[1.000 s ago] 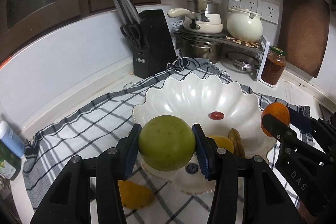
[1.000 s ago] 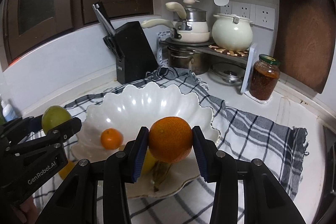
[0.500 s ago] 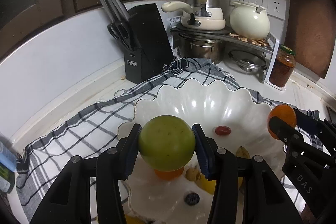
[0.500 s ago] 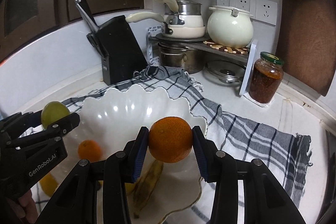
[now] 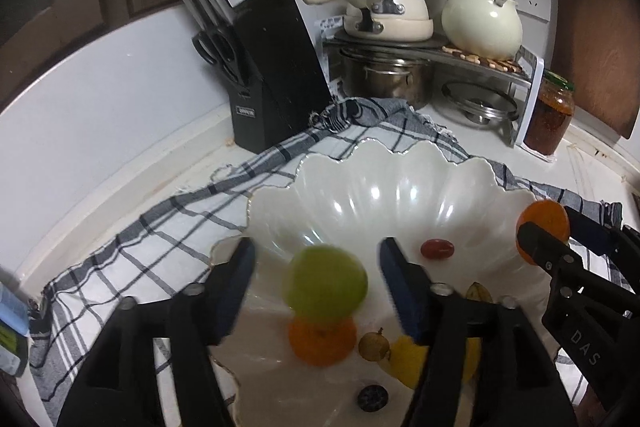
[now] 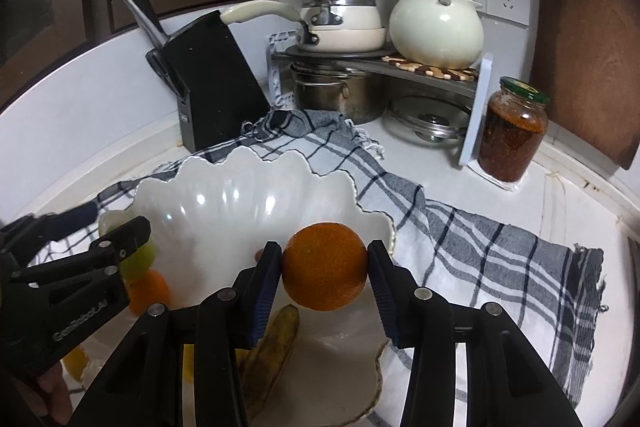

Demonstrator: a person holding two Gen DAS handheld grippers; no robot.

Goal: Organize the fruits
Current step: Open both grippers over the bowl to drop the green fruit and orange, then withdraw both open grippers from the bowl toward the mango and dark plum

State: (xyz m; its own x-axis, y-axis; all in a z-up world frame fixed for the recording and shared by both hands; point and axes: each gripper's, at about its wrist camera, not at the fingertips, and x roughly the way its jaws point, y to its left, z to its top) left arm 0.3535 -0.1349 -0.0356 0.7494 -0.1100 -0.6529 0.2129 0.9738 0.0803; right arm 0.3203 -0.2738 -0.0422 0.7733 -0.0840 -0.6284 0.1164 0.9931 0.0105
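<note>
Two tongs (image 5: pixel 316 279) (image 6: pixel 324 267), perhaps both releasing.

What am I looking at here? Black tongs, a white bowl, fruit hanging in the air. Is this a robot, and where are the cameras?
No robot arm here: a person holds a two-fingered claw in each hand, and each claw carries a camera looking forward along its fingers. One picture is from the left claw, the other from the right claw.

Both hover over a white scalloped bowl on a checked cloth on a kitchen counter. The left claw's jaws have just been opening; the green fruit sits blurred between them, clear of both pads, apparently dropping onto a small orange already in the bowl. The right claw's jaws have also just been opening, yet the orange is between the pads and touching them.

Also in the bowl: a red fruit, something yellow and a dark berry.
</note>
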